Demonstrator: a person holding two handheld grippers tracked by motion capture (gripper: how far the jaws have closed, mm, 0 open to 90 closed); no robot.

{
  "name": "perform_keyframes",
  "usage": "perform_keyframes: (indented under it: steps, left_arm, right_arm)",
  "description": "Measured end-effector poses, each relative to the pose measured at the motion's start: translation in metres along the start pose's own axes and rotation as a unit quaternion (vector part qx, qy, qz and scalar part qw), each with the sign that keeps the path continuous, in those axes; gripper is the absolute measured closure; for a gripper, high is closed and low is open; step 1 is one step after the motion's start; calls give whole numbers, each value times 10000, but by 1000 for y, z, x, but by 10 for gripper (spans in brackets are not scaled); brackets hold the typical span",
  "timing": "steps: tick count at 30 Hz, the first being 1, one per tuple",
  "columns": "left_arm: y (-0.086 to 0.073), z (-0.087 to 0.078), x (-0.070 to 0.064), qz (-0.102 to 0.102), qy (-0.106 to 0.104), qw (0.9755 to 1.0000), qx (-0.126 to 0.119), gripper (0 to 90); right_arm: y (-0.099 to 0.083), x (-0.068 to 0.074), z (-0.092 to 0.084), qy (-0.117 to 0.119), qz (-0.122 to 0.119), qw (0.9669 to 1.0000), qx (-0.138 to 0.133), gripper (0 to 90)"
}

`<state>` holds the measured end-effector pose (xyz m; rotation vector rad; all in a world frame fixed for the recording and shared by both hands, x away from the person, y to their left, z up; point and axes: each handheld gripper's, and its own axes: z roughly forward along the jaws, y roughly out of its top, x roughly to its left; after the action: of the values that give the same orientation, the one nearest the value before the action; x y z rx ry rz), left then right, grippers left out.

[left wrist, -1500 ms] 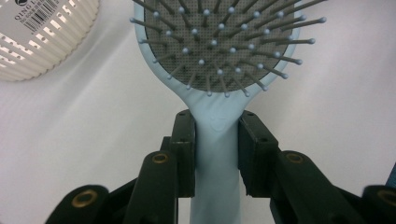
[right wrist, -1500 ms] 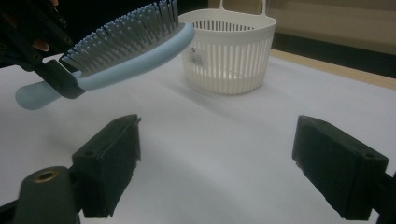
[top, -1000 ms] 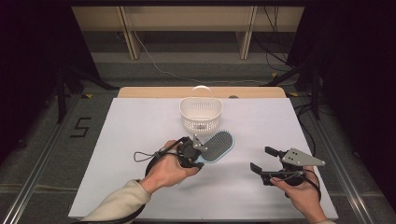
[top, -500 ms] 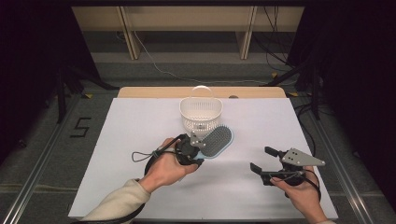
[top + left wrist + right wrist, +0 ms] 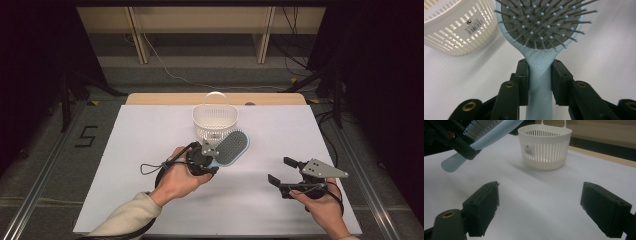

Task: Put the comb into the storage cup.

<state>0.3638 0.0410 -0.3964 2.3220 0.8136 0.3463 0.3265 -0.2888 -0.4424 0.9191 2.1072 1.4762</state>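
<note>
Left gripper [image 5: 539, 72]: you have it clamped on the pale blue handle of the hairbrush [image 5: 541, 30].
Hairbrush: lifted off the white table [image 5: 150, 135], bristles up, its head just beside the white basket [image 5: 215, 120].
Right gripper [image 5: 540, 205]: your jaws stand wide apart with nothing between them, well away from the basket.

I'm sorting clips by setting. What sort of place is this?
Probably a lab or recording studio, not a home: a table under a plain white sheet, dark surrounds with stands and cables on the floor, and a taped 5 beside it.
</note>
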Motion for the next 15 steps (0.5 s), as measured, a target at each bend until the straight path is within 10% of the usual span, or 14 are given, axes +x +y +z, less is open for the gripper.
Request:
perform_keyframes:
  steps: [15]
  left_arm:
    - [0,-1,4,-154,53,9996,-245,695]
  right_arm:
    - [0,0,0,8,-2,10000,-7,159]
